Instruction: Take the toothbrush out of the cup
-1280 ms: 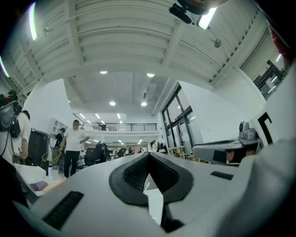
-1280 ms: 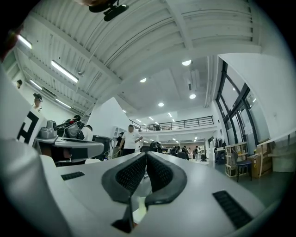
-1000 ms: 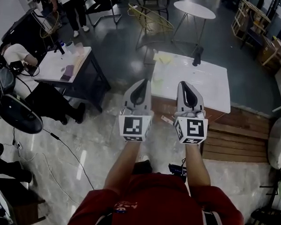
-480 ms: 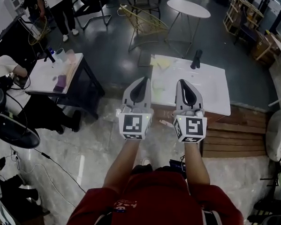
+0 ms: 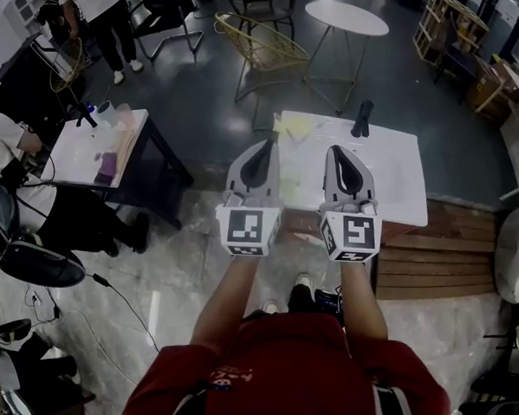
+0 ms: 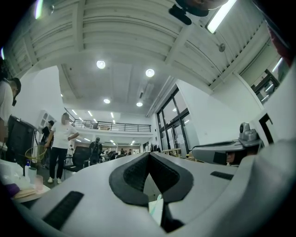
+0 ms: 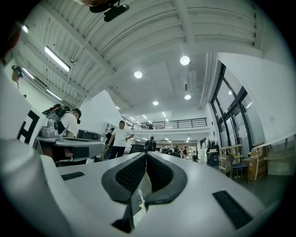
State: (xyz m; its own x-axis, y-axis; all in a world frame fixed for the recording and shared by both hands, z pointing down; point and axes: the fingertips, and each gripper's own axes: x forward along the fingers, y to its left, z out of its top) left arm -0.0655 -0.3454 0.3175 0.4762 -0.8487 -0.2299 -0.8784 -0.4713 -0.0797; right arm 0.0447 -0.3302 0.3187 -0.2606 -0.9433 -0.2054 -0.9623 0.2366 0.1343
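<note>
A white table (image 5: 400, 166) stands on a dark glossy floor (image 5: 213, 96), a wooden platform (image 5: 430, 259) by its near side; beyond are a round table (image 5: 348, 16) and a yellow wire chair (image 5: 266, 40); a smaller table (image 5: 93, 146) stands at the left, people (image 5: 105, 3) near it; nearer lies pale marbled tile (image 5: 152, 266); the ceiling (image 6: 134, 32) is white and ribbed, with round lamps (image 6: 101, 64) and a strip light (image 7: 56, 58); tall windows (image 7: 233, 125) line one wall; a railed balcony (image 7: 171, 124) crosses the far end.
</note>
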